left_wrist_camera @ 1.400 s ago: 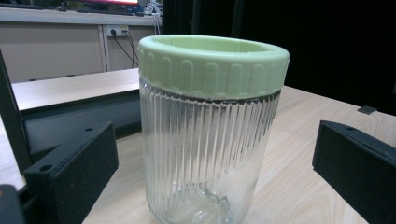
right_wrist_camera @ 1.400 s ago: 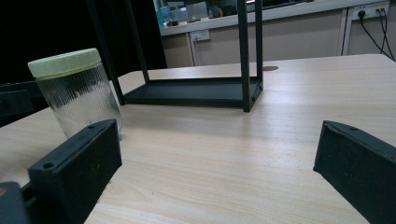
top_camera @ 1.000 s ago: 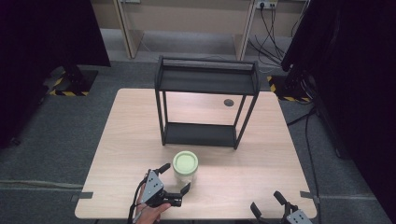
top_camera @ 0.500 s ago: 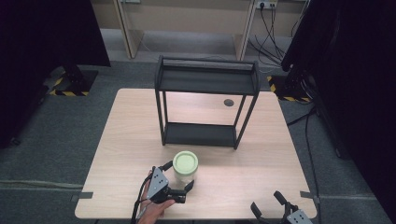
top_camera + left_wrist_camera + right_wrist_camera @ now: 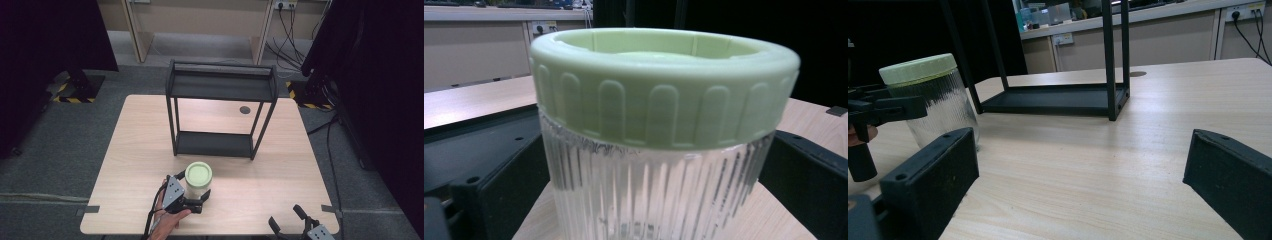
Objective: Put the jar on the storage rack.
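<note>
A ribbed clear glass jar (image 5: 198, 176) with a pale green screw lid (image 5: 659, 85) stands on the wooden table (image 5: 140, 140), in front of a black two-shelf rack (image 5: 222, 87). My left gripper (image 5: 195, 188) is open, and its black jaws stand on either side of the jar's body, very near the glass. I cannot tell whether they touch it. At the table's near right edge my right gripper (image 5: 286, 216) is open, nothing between its jaws. From the right gripper view the jar (image 5: 935, 95) and the left gripper's jaw stand at the left.
The rack's lower shelf (image 5: 1053, 102) rests on the table just behind the jar. A round cable hole (image 5: 244, 109) sits behind the rack. Cables and dark stands lie on the floor at the right. Bare tabletop lies between the two grippers.
My left gripper has moved forward to the jar, so that its jaws now flank the glass. The right gripper has stayed in place.
</note>
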Demonstrator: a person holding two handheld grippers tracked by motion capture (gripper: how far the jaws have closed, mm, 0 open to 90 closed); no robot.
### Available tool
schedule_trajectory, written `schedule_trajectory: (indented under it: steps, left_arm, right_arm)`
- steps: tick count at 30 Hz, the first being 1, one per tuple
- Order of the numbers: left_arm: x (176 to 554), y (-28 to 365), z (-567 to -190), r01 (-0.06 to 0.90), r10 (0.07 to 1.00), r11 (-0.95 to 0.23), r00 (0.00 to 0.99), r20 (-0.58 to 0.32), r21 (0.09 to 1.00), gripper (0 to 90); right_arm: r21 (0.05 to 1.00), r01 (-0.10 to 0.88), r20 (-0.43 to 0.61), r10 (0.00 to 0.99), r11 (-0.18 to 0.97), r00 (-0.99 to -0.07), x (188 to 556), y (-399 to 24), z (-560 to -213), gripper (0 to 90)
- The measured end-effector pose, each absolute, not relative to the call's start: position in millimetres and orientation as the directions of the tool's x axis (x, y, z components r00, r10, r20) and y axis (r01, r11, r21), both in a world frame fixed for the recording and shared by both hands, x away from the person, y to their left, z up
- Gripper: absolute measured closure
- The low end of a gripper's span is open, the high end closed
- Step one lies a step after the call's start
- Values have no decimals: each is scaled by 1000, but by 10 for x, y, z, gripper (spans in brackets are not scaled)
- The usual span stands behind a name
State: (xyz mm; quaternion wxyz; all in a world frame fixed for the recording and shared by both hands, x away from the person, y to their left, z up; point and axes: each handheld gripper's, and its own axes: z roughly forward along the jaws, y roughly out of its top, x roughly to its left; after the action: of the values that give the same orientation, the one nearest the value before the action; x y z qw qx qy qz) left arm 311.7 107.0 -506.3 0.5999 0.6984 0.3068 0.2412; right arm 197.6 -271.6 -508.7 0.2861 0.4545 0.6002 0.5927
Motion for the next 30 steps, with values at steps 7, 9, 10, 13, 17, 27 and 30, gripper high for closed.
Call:
schedule_trajectory:
  steps: [7, 9, 10, 13, 17, 27, 30]
  left_arm:
    - [3158, 1024, -5070, 135, 719, -100, 695, -23, 986, 26]
    - [3166, 1019, -5075, 137, 719, -103, 694, -21, 985, 37]
    - [3177, 1008, -5084, 141, 720, -104, 694, -23, 985, 42]
    - [3191, 1000, -5090, 141, 723, -109, 690, -19, 984, 63]
    - [3200, 1009, -5101, 137, 727, -114, 687, -11, 984, 106]
    - [3217, 1012, -5084, 140, 732, -113, 681, -13, 984, 113]
    - [3228, 1011, -5063, 130, 741, -130, 671, 9, 983, 114]
  right_arm:
    - [972, 206, 195, 884, -116, -424, 1975, -2716, -5087, 13]
    - [972, 206, 195, 884, -116, -424, 1975, -2716, -5086, 13]
    - [972, 205, 195, 884, -116, -425, 1974, -2717, -5085, 14]
    - [972, 204, 195, 884, -116, -425, 1974, -2720, -5085, 15]
    - [972, 203, 194, 883, -116, -427, 1974, -2720, -5084, 15]
    - [972, 203, 195, 883, -117, -426, 1973, -2725, -5082, 18]
    - [972, 202, 195, 884, -117, -425, 1973, -2728, -5082, 18]
